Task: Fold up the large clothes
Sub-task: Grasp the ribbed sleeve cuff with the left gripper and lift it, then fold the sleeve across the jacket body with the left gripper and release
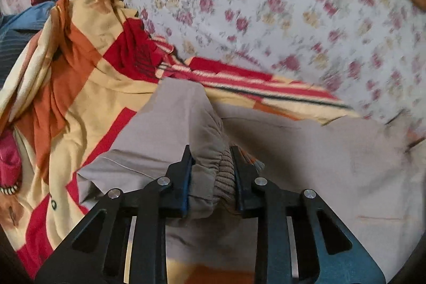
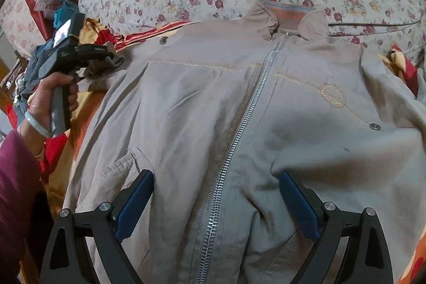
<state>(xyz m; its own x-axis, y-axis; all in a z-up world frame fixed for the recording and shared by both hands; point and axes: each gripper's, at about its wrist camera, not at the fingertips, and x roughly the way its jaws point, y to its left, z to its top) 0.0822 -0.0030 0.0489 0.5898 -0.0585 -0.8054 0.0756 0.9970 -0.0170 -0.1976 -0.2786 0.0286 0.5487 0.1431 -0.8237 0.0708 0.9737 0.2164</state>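
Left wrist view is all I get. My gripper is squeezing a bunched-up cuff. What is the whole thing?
Observer: A beige jacket, lying front up on the bed, seen from the right wrist view.
Operator: Is it zipped?
Observer: Yes, the zipper is closed up to the collar.
Operator: What is the other gripper doing?
Observer: The right gripper is open over the lower front, one finger either side of the zipper, gripping nothing.
Operator: Who holds mine?
Observer: A hand with a pale bracelet holds the left gripper, which is shut on the cuff.
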